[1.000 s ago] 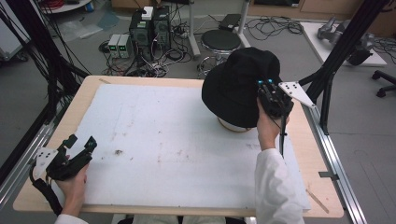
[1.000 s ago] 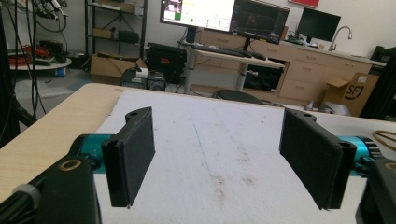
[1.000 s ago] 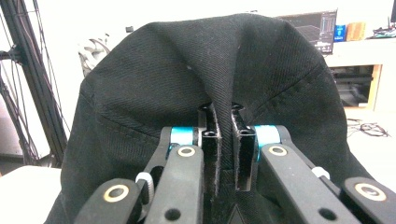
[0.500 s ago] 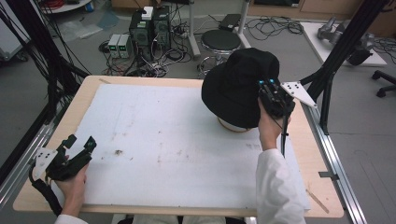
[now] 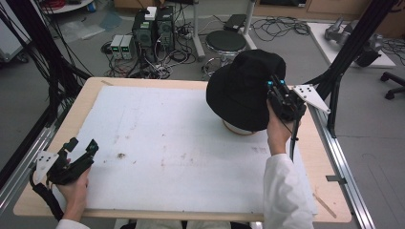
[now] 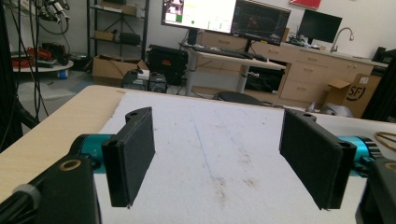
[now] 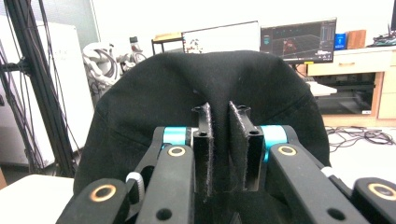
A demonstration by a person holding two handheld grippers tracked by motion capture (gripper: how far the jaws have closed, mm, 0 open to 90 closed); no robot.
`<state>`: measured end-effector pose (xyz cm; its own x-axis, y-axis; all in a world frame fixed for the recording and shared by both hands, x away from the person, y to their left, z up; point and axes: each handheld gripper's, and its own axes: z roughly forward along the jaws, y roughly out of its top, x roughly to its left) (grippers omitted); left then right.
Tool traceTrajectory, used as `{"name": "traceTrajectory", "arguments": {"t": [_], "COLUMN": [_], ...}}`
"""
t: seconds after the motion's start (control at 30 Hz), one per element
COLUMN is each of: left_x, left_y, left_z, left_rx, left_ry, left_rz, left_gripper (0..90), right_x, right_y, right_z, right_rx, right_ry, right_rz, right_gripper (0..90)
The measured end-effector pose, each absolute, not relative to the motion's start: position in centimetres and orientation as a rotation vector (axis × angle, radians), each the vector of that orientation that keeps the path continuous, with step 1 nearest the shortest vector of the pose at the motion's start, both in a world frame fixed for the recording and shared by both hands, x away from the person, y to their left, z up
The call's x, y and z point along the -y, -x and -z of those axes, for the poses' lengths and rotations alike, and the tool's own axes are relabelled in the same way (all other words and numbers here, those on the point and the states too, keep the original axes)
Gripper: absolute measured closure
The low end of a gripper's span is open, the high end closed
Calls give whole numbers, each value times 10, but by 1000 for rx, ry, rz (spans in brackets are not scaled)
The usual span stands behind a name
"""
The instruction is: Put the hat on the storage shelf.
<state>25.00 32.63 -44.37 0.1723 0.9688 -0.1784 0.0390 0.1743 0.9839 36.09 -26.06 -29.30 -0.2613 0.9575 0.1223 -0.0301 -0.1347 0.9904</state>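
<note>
Nearest, at the table's (image 5: 143, 212) front left edge, the left gripper (image 5: 81, 149) rests with jaws spread wide — nothing between them. Farther back on the right, the right gripper (image 5: 274, 88) pinches a fold of the black bucket hat (image 5: 241, 88) — the hat sits over a pale round stand (image 5: 236, 128).

Even, diffuse overhead light fills the room, and the white mat on the desk (image 5: 157, 143) reads bright without glare. Shadows are soft and short, pooling under the black hat (image 5: 241, 90), whose fabric swallows detail. All three pictures are slightly soft. In the left gripper view the monitor (image 6: 198, 11) is blown out, and the near black pads (image 6: 133, 151) blur.
</note>
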Motion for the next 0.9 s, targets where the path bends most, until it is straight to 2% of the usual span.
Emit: {"name": "traceTrajectory", "arguments": {"t": [0.2, 0.33, 0.37, 0.4, 0.47, 0.5, 0.53, 0.63, 0.67, 0.7, 0.9], "left_x": [-326, -325, -325, -325, -326, -326, -326, -327, -327, -327, -326], "left_y": [-250, -250, -250, -250, -249, -249, -249, -247, -247, -247, -248], "left_z": [443, 443, 443, 443, 443, 443, 443, 442, 442, 442, 443], "left_rx": [-1173, -1173, -1172, -1172, -1170, -1171, -1172, -1174, -1174, -1175, -1174], "left_ry": [-1172, -1171, -1171, -1171, -1173, -1172, -1171, -1164, -1164, -1159, -1164], "left_rz": [-942, -943, -944, -946, -949, -949, -951, -958, -958, -958, -956], "left_gripper": [268, 268, 268, 268, 268, 268, 268, 268, 268, 268, 268], "right_x": [263, 264, 266, 266, 268, 270, 270, 274, 274, 275, 281], "right_y": [-354, -351, -350, -350, -348, -344, -344, -333, -333, -329, -317], "right_z": [289, 287, 286, 286, 285, 282, 282, 277, 277, 276, 277], "right_rx": [-1277, -1267, -1254, -1254, -1243, -1224, -1224, -1163, -1163, -1157, -1156], "right_ry": [-1114, -1111, -1125, -1125, -1122, -1124, -1124, -1131, -1131, -1150, -1179], "right_rz": [-1545, -1547, -1550, -1550, -1557, -1555, -1555, -1530, -1530, -1509, -1485], "right_gripper": [774, 705, 629, 629, 573, 512, 512, 376, 376, 315, 213]}}
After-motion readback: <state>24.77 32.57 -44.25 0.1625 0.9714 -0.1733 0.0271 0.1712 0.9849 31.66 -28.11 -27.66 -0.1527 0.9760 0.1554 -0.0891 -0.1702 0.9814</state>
